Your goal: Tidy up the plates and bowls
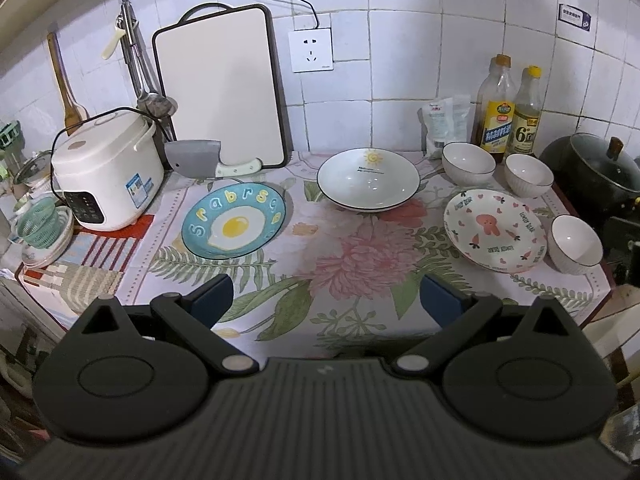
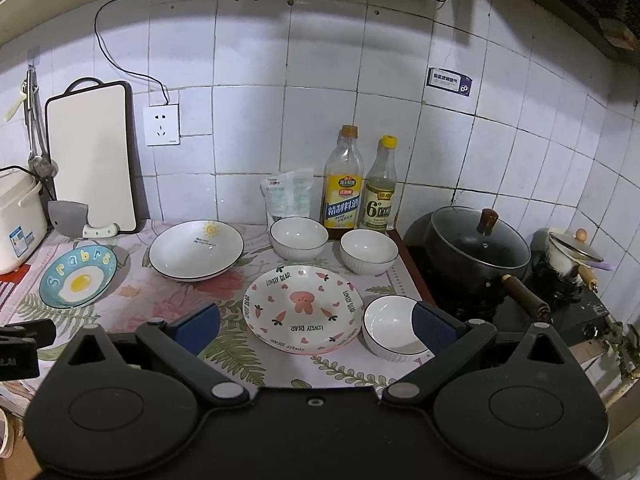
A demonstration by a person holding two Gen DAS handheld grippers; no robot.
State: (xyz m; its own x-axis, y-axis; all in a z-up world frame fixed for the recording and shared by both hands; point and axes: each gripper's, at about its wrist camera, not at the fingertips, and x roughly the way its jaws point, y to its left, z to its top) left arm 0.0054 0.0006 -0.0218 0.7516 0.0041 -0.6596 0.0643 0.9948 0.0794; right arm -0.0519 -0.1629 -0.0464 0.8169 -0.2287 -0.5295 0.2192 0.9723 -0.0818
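On the floral cloth lie a blue egg plate (image 1: pixel 234 225) (image 2: pixel 78 277), a white sun plate (image 1: pixel 368 178) (image 2: pixel 196 249) that seems to rest on another plate, and a pink bear plate (image 1: pixel 495 230) (image 2: pixel 303 308). Three white bowls stand at the right: two at the back (image 1: pixel 468 162) (image 1: pixel 529 174) (image 2: pixel 299 238) (image 2: pixel 369 250) and one at the front (image 1: pixel 576 243) (image 2: pixel 390 326). My left gripper (image 1: pixel 326 300) is open and empty above the cloth's front edge. My right gripper (image 2: pixel 316 326) is open and empty, just before the bear plate and front bowl.
A rice cooker (image 1: pixel 106 170) stands at the left, with a cleaver (image 1: pixel 200 159) and a cutting board (image 1: pixel 224 84) behind. Two bottles (image 2: pixel 344 184) and a bag (image 2: pixel 288 196) stand by the wall. A black pot (image 2: pixel 478 256) sits on the stove at right.
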